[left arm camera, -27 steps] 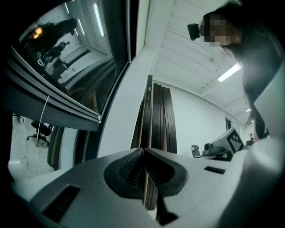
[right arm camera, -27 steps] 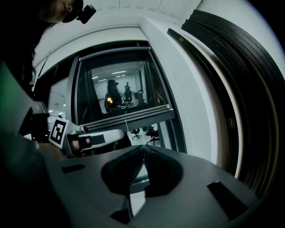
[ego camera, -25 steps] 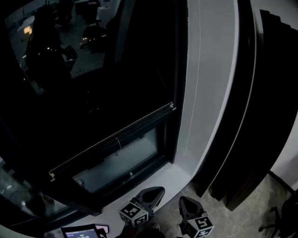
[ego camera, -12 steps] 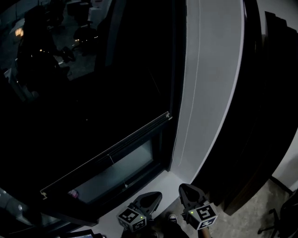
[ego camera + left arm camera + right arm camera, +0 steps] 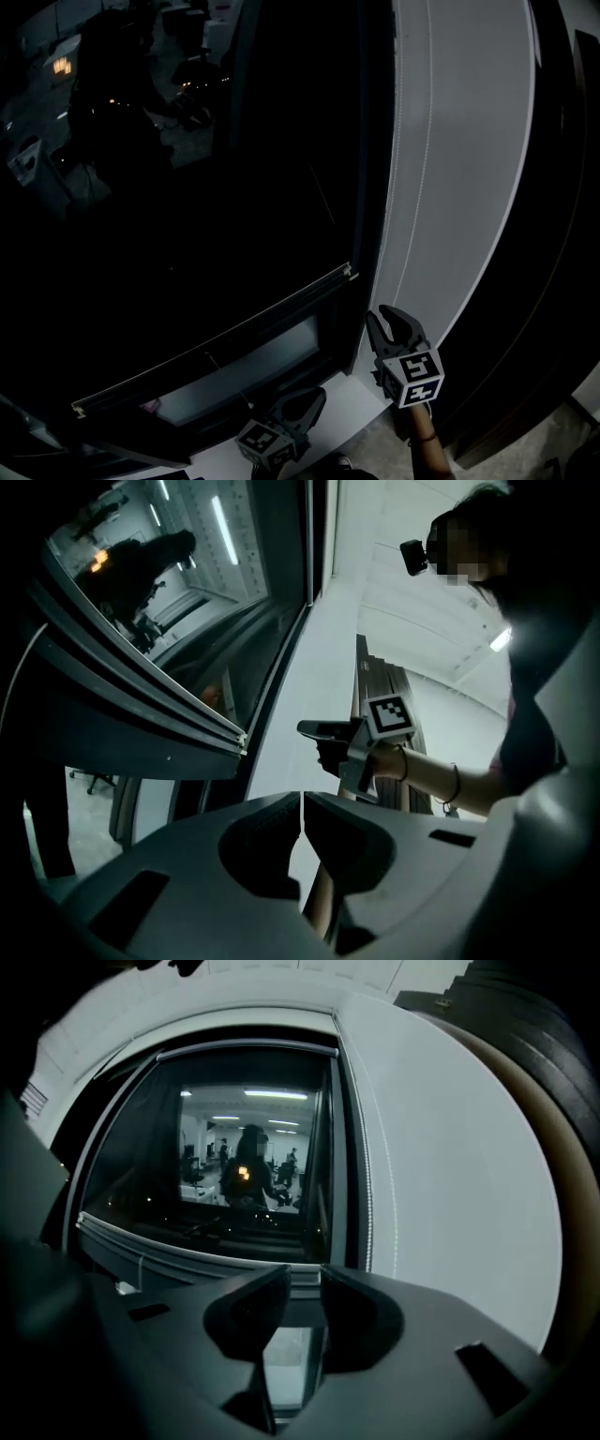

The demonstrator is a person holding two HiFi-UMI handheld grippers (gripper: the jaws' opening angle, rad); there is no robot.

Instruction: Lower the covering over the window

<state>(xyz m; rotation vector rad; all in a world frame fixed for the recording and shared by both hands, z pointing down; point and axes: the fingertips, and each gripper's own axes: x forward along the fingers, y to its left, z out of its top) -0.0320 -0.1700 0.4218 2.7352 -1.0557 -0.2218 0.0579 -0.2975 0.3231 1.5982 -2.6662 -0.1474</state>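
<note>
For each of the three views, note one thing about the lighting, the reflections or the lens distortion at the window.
Head view: dim overall, the window is almost black with faint room reflections at top left, and the white wall bows. Left gripper view: brighter, with ceiling lights mirrored in the window. Right gripper view: the window mirrors a lit room, the frame curves, and the picture's corners go dark.
</note>
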